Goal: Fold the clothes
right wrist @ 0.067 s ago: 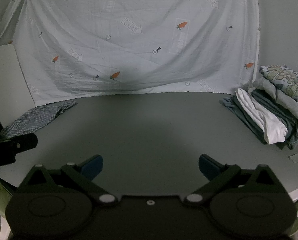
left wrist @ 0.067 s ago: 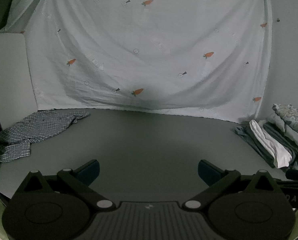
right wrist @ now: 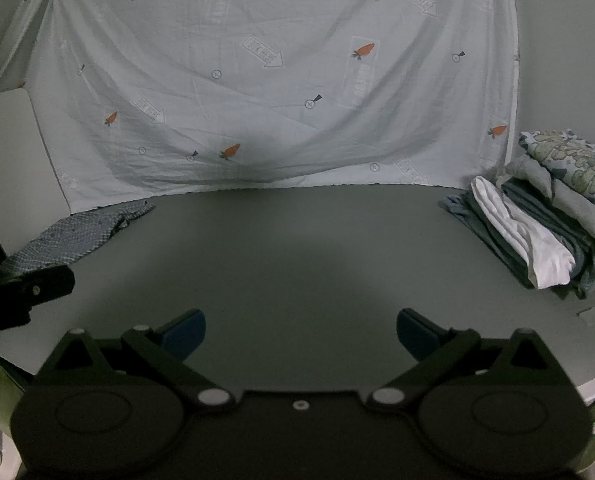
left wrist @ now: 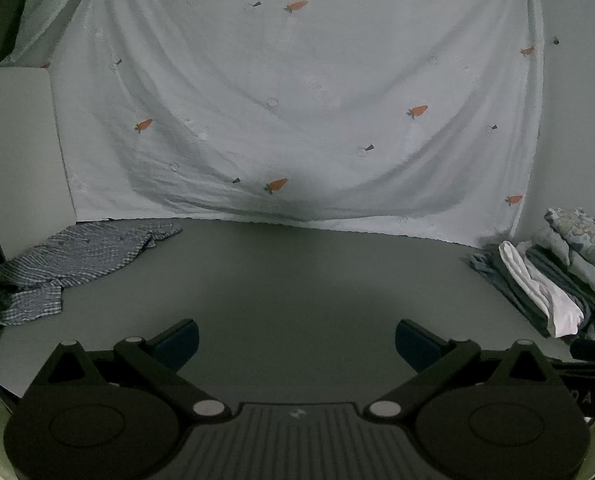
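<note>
A crumpled blue-and-white checked shirt [left wrist: 69, 260] lies unfolded at the table's far left; the right wrist view shows the checked shirt [right wrist: 77, 236] there too. A stack of folded clothes [left wrist: 557, 276] with a white piece in it sits at the far right, seen nearer as the folded stack [right wrist: 545, 220]. My left gripper [left wrist: 296, 344] hangs over the grey table, open wide, nothing between its blue pads. My right gripper [right wrist: 300, 334] is open just as wide and empty. Both are well short of the shirt and the stack.
A pale sheet with carrot prints [left wrist: 297, 100] hangs behind the grey table [left wrist: 297, 280]. A white panel [left wrist: 17, 152] stands at the far left. A small scrap [right wrist: 589, 315] lies near the stack. The other gripper's black body [right wrist: 21, 292] shows at the left edge.
</note>
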Tool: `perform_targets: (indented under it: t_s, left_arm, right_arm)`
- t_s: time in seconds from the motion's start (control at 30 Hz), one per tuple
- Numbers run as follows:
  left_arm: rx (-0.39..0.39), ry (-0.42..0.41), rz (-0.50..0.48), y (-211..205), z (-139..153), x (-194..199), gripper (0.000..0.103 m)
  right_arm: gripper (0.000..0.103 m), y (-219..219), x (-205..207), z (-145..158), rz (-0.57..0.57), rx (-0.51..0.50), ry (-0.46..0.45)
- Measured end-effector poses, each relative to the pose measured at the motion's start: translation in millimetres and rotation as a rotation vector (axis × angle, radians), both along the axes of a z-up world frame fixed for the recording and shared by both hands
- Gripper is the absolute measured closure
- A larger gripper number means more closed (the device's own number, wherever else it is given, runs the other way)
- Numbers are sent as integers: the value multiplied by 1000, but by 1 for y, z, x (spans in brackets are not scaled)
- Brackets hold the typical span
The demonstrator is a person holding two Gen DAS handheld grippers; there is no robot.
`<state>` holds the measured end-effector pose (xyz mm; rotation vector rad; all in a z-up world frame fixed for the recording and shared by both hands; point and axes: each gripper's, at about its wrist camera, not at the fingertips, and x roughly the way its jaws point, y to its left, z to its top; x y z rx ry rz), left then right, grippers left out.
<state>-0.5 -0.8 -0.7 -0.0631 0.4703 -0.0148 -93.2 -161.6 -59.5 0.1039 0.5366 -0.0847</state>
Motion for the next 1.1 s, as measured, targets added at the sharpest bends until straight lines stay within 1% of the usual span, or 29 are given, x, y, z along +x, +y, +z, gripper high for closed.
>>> perform_targets:
  t_s: [0.17,0.37,0.5,0.73,1.1]
  left_arm:
    - [-4,4,-2,0,2,0,0]
    - [9,16,-10,17,19,4,0]
    - [22,21,-11,27,21,7,0]
    - [31,12,-14,38,24,9,0]
    - [50,10,-18,43,21,15,0]
  right_arm:
    - [0,-7,-2,-5,3,1,3]
    - [0,-7,17,6,-2,-3,17]
    - [0,3,13,17,-3,-3,15]
    - [0,2,10,21,-3,-5,9]
    - [0,2,17,21,0,-1,15]
